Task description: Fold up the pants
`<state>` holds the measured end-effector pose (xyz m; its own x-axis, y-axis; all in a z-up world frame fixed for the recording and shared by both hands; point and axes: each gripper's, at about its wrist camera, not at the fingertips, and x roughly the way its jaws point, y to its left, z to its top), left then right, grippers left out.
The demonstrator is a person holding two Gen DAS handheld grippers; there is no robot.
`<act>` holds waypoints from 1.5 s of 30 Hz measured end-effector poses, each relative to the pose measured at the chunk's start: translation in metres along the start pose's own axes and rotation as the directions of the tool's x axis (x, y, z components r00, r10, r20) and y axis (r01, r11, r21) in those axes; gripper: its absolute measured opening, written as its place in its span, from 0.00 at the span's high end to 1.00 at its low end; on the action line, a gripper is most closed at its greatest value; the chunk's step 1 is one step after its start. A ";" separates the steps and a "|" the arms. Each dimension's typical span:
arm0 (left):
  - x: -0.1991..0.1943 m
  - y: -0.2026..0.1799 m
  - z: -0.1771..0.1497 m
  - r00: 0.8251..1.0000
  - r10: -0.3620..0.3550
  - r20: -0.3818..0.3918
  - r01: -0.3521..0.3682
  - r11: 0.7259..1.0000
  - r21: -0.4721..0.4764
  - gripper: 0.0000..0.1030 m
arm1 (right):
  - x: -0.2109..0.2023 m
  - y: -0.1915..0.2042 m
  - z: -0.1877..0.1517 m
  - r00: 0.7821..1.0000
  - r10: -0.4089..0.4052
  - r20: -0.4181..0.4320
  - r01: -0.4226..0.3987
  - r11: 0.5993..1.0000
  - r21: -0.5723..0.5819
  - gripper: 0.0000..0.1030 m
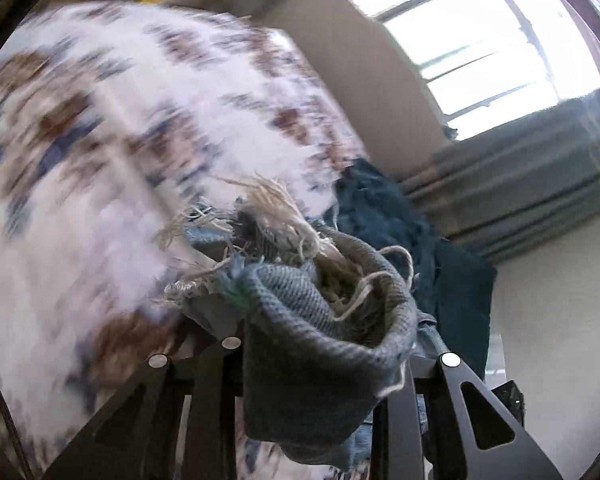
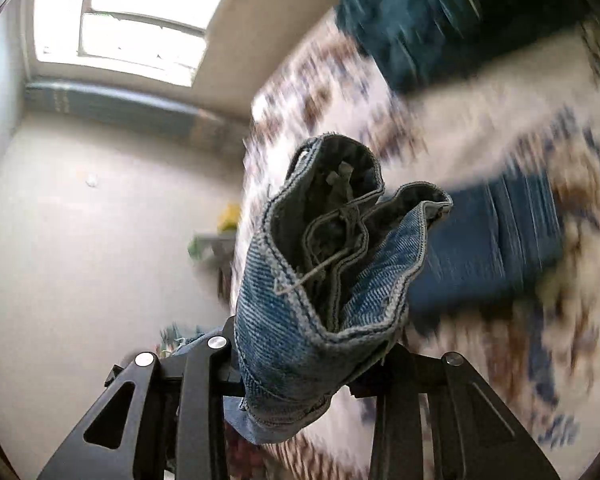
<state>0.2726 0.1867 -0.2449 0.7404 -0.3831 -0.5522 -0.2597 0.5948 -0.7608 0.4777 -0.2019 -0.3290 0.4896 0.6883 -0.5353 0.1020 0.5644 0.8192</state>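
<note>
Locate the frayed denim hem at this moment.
The frayed denim hem sits low and centre in the left wrist view, bunched in the left gripper, with the patterned bedspread behind.

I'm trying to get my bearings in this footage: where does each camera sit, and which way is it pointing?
Left wrist: on the left gripper, looking along its fingers, tilted up across a patterned bedspread toward a window; the black fingers show, shut on a frayed jeans end.
Right wrist: on the right gripper, looking toward a wall, the window and the bedspread; its fingers show, shut on a hemmed jeans end.
Shared: window, curtain, bedspread, a dark teal cloth, and denim.
</note>
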 end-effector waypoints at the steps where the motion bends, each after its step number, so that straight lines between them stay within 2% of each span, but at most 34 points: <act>1: 0.015 -0.010 0.016 1.000 -0.020 -0.004 0.020 0.999 0.026 0.78 | -0.003 0.000 0.017 0.999 -0.002 0.035 0.002 1.000 0.004 0.66; 4: 0.061 -0.021 0.044 0.998 -0.050 -0.024 0.052 0.996 0.076 0.78 | 0.010 -0.012 0.054 0.995 -0.014 0.102 0.012 1.000 0.024 0.66; 8: 0.135 -0.005 0.051 0.995 -0.044 -0.087 0.054 0.991 0.122 0.78 | 0.039 -0.069 0.064 0.990 -0.055 0.127 0.044 0.996 0.083 0.67; 11: 0.195 0.034 0.028 0.986 0.001 -0.168 0.024 0.989 0.145 0.78 | 0.067 -0.144 0.051 0.986 -0.125 0.108 0.102 0.976 0.192 0.68; 14: 0.239 0.083 -0.008 0.961 0.084 -0.264 -0.042 0.986 0.159 0.78 | 0.083 -0.208 0.022 0.977 -0.194 0.089 0.158 0.938 0.308 0.68; 16: 0.250 0.117 -0.031 0.945 0.124 -0.304 -0.081 0.986 0.148 0.78 | 0.088 -0.233 0.008 0.974 -0.206 0.094 0.161 0.922 0.352 0.69; 18: 0.246 0.131 -0.045 0.942 0.120 -0.314 -0.080 0.988 0.135 0.78 | 0.089 -0.241 -0.001 0.973 -0.204 0.108 0.152 0.917 0.368 0.69; 21: 0.236 0.134 -0.050 0.943 0.125 -0.308 -0.081 0.985 0.152 0.77 | 0.094 -0.235 -0.005 0.969 -0.226 0.099 0.183 0.929 0.322 0.69; 24: 0.233 0.130 -0.055 0.928 0.157 -0.338 -0.097 0.978 0.187 0.73 | 0.102 -0.230 0.000 0.964 -0.256 0.069 0.225 0.927 0.300 0.67; 25: 0.230 0.126 -0.056 0.918 0.193 -0.346 -0.118 0.967 0.225 0.72 | 0.108 -0.226 0.005 0.962 -0.271 0.043 0.248 0.925 0.288 0.67; 26: 0.227 0.119 -0.058 0.907 0.233 -0.350 -0.142 0.953 0.268 0.70 | 0.105 -0.228 0.000 0.961 -0.276 0.022 0.259 0.923 0.286 0.60; 27: 0.224 0.114 -0.060 0.895 0.273 -0.352 -0.165 0.937 0.308 0.68 | 0.107 -0.224 0.003 0.957 -0.289 0.001 0.277 0.920 0.277 0.49; 28: 0.217 0.106 -0.064 0.888 0.316 -0.335 -0.192 0.915 0.354 0.65 | 0.107 -0.218 0.004 0.945 -0.325 -0.023 0.320 0.912 0.257 0.45; 29: 0.211 0.099 -0.067 0.878 0.367 -0.308 -0.229 0.886 0.404 0.51 | 0.107 -0.222 0.001 0.940 -0.340 -0.027 0.336 0.910 0.243 0.37; 30: 0.208 0.094 -0.070 0.872 0.397 -0.286 -0.252 0.865 0.433 0.38 | 0.110 -0.214 0.008 0.927 -0.373 -0.034 0.372 0.904 0.213 0.13; 31: 0.198 0.088 -0.072 0.866 0.434 -0.248 -0.284 0.835 0.471 0.31 | 0.108 -0.201 0.007 0.896 -0.443 -0.040 0.443 0.881 0.168 0.03; 32: 0.192 0.084 -0.074 0.858 0.464 -0.221 -0.308 0.808 0.502 0.14 | 0.105 -0.187 0.006 0.862 -0.505 -0.034 0.506 0.855 0.115 0.01; 33: 0.187 0.081 -0.076 0.852 0.482 -0.205 -0.322 0.790 0.522 0.06 | 0.104 -0.173 0.003 0.837 -0.547 -0.017 0.547 0.835 0.056 0.01; 34: 0.178 0.075 -0.077 0.845 0.503 -0.180 -0.340 0.766 0.546 0.06 | 0.104 -0.165 0.002 0.818 -0.576 -0.010 0.576 0.817 0.023 0.01; 35: 0.173 0.072 -0.078 0.840 0.518 -0.161 -0.354 0.749 0.560 0.06 | 0.105 -0.149 -0.001 0.770 -0.638 0.005 0.638 0.769 -0.038 0.01; 36: 0.168 0.067 -0.080 0.831 0.538 -0.138 -0.373 0.725 0.579 0.06 | 0.106 -0.135 -0.005 0.733 -0.680 0.027 0.680 0.728 -0.089 0.01; 37: 0.162 0.061 -0.082 0.816 0.567 -0.110 -0.399 0.692 0.602 0.06 | 0.102 -0.129 -0.013 0.710 -0.703 0.044 0.702 0.702 -0.117 0.01; 38: 0.158 0.056 -0.084 0.800 0.594 -0.082 -0.426 0.659 0.620 0.06 | 0.101 -0.116 -0.020 0.672 -0.737 0.070 0.737 0.657 -0.156 0.01; 40: 0.146 0.040 -0.090 0.771 0.635 -0.035 -0.458 0.593 0.663 0.06 | 0.088 -0.095 -0.035 0.633 -0.768 0.100 0.769 0.609 -0.194 0.01; 41: 0.139 0.035 -0.091 0.764 0.644 -0.024 -0.465 0.576 0.672 0.06 | 0.079 -0.084 -0.044 0.609 -0.785 0.110 0.788 0.582 -0.201 0.01; 43: 0.119 0.014 -0.097 0.776 0.630 0.000 -0.454 0.559 0.694 0.06 | 0.058 -0.064 -0.056 0.595 -0.792 0.135 0.799 0.566 -0.203 0.01; 45: 0.106 -0.003 -0.102 0.780 0.625 0.027 -0.454 0.535 0.713 0.06 | 0.034 -0.039 -0.068 0.578 -0.799 0.166 0.812 0.544 -0.211 0.01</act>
<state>0.2886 0.0721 -0.3357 0.4321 0.0923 -0.8971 -0.0329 0.9957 0.0866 0.4314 -0.1690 -0.3934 0.3457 -0.1286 -0.9295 0.2709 0.9621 -0.0324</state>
